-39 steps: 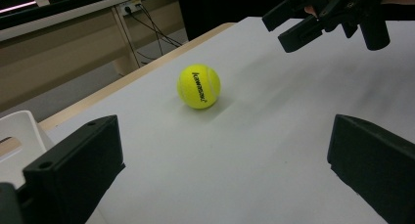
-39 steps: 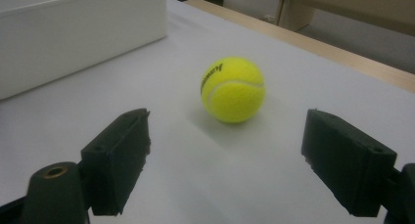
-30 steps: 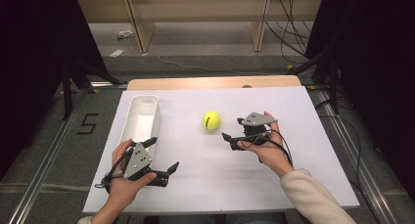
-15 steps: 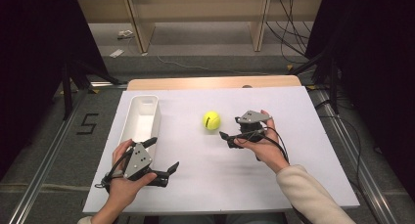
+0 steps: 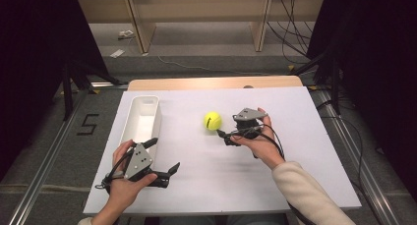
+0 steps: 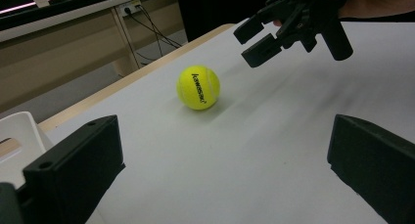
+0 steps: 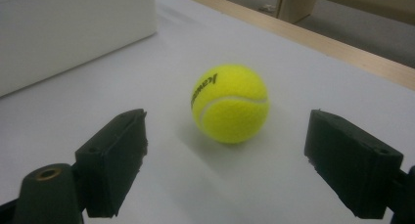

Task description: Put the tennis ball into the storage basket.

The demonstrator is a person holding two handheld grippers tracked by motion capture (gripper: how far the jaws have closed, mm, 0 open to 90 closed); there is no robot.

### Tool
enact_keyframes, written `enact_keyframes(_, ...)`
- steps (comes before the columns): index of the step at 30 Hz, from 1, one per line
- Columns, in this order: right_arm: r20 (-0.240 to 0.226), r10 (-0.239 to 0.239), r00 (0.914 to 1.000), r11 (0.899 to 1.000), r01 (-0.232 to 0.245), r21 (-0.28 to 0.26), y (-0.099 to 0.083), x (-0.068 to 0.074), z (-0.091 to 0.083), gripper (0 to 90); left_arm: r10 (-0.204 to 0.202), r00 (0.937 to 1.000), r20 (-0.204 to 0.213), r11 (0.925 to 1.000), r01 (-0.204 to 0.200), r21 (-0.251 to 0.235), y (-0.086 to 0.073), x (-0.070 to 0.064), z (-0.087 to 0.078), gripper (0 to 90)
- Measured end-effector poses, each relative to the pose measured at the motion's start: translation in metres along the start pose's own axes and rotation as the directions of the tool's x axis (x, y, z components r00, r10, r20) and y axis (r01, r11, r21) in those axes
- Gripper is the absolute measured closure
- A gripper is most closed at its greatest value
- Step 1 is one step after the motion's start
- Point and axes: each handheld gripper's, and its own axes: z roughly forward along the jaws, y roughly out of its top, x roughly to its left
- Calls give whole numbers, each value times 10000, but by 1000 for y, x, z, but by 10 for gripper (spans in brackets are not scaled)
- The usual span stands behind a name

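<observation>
A yellow tennis ball (image 5: 213,121) lies on the white table near its middle. My right gripper (image 5: 222,136) is open just to the right of the ball, jaws pointing at it; in the right gripper view the ball (image 7: 230,103) sits a little beyond the gap between the two black jaws, untouched. My left gripper (image 5: 164,156) is open near the table's front left, holding nothing. In the left gripper view the ball (image 6: 198,87) rests farther off, with the right gripper (image 6: 254,35) above and to the right of it.
A long white bin (image 5: 129,123) stands along the table's left side, just beyond my left hand. A wooden strip (image 5: 216,82) runs along the far table edge. Floor rails and cables lie around the table.
My right gripper has moved left and slightly forward, closer to the ball. The left gripper and the ball have stayed put.
</observation>
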Motion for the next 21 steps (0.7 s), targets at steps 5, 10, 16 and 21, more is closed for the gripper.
enact_keyframes(5, 55, -16, 10000, 10000, 16, 75, 2, -1, 7, 163, 1, 10000, 1, 10000, -1, -9, 0, 0, 0, 0)
enact_keyframes(10, 112, 9, 9999, 10000, -10, 99, 4, -2, 11, 163, 0, 10000, 9, 10000, 0, -21, 0, 0, 0, 0)
enact_keyframes(16, 106, 11, 9999, 10000, -12, 67, 6, -2, 16, 162, -10, 10000, 5, 10000, 10, -25, 0, 0, 0, 0)
enact_keyframes(21, 76, 8, 10000, 10000, -8, 55, 8, -1, 18, 162, 0, 10000, 3, 10000, 0, -19, 0, 0, 0, 0)
